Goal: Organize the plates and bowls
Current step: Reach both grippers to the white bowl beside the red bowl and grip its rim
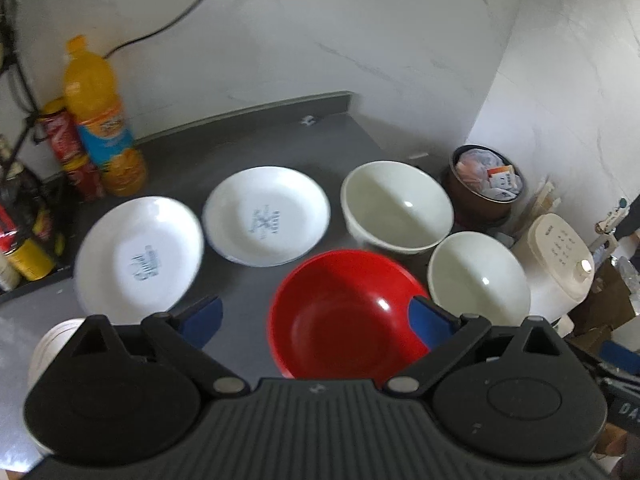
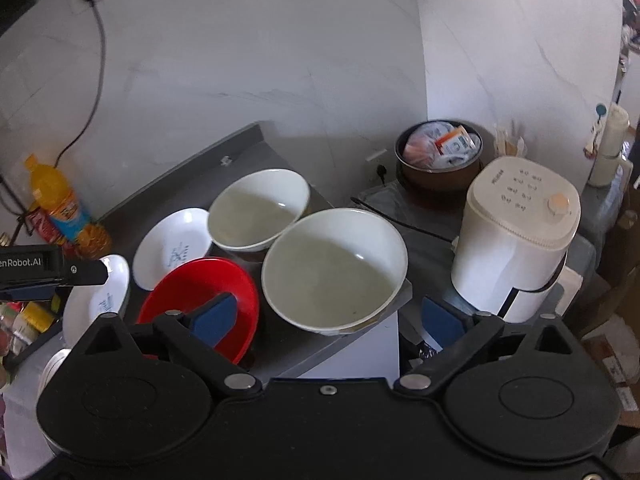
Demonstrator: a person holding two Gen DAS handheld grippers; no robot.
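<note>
Plates: two white ones side by side on the grey counter, left of the bowls.
Bowls: red bowl nearest, two cream bowls behind (all apart).
Left gripper: jaws wide, holding nothing, over the red bowl.
Right gripper: spread wide, nothing held, near cream bowl between its fingers.

Left gripper: matte black plastic body, ribbed central panel with a small white emblem, two round housings, silver pivot rivets, angular black linkages carrying blue finger pads. Right gripper was alike but smooth-topped, with one silver screw at centre and a thin blue edge strip. White lettering "enRobot.AI" showed on the left unit's black side.
</note>
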